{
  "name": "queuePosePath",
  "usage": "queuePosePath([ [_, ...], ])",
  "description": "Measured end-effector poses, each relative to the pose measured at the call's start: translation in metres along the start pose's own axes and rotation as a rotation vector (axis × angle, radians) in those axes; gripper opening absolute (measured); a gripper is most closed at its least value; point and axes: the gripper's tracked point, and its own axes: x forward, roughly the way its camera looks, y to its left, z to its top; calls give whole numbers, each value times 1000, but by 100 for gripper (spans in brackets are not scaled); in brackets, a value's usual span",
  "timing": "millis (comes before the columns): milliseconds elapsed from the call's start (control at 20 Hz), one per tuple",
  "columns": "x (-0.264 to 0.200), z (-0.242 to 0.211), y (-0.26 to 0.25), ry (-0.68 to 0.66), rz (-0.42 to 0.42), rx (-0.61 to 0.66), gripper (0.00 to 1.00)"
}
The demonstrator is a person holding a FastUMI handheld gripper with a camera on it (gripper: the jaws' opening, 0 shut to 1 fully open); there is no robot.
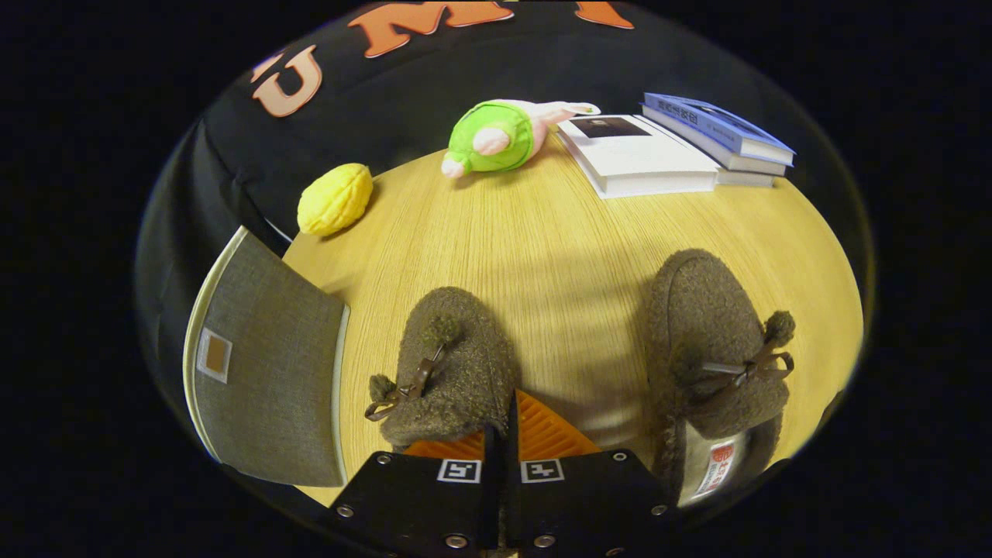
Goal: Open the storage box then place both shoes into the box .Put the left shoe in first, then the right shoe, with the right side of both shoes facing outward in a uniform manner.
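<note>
While the gripper (500,434) fingers sit together over the left shoe (449,364) | right shoe (713,364) apart on table (558,256) | storage box (267,364) beside left shoe.

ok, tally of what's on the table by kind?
Shoes: 2
Books: 3
Plush toys: 2
Storage box: 1
Total: 8
Fingers closed together, over the left shoe's heel.
</note>
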Motion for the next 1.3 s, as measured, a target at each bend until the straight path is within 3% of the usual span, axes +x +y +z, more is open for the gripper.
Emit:
queuePosePath([
  [300,-42,28,32,-80,65,67,4],
  [850,-135,75,170,-178,270,26,4],
  [1100,-142,75,229,-152,354,36,4],
  [1300,-120,64,264,-104,351,23,4],
])
